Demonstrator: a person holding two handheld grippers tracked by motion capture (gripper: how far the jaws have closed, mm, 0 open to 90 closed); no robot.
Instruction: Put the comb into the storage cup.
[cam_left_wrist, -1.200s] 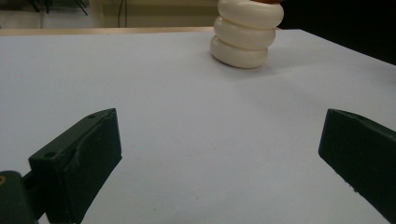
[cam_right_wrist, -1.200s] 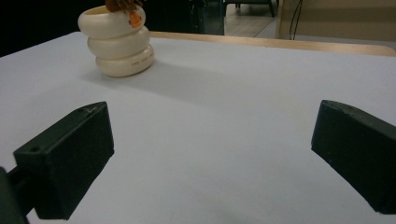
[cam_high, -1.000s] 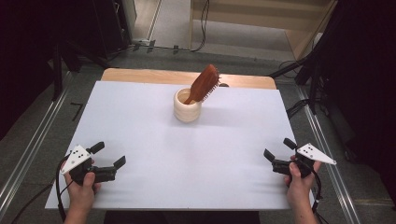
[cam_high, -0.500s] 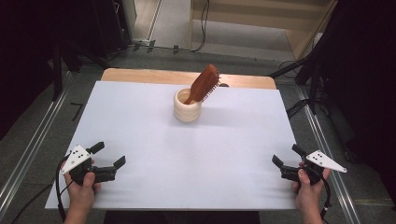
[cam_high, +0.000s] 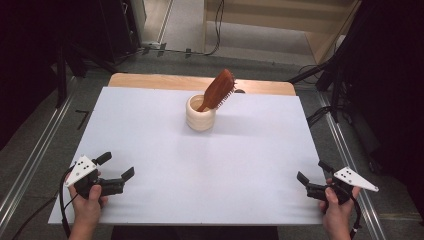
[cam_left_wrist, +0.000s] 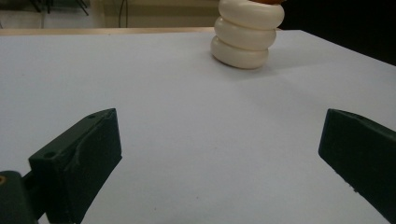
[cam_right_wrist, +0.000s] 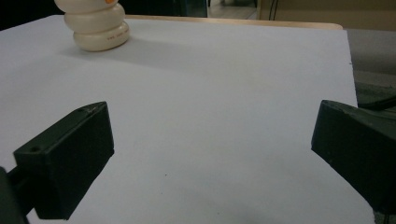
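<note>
A cream, ringed cup made of three round bulges (cam_high: 201, 114) stands upright toward the far side of the big white table top (cam_high: 150, 130), about in the middle from left to right. A reddish-brown wooden hairbrush (cam_high: 218, 90) sticks out of the cup. Its handle is down inside and its wide head leans up and to the right, with the bristles on the right side.

The left gripper (cam_high: 116, 170) is at the near left corner of the table, held in a hand (cam_high: 88, 206). Its two black jaws are spread wide apart and hold nothing. In the left gripper view, the cup (cam_left_wrist: 246, 33) is far ahead, and bare white table lies between the jaws.

The right gripper (cam_high: 314, 177) is at the near right corner, close to the table's edge, held in the other hand (cam_high: 336, 215). Its jaws are also spread wide and grasp nothing. In the right gripper view, the cup (cam_right_wrist: 97, 25) is far off at the upper left.

Both grippers are well apart from the cup and the brush.
</note>
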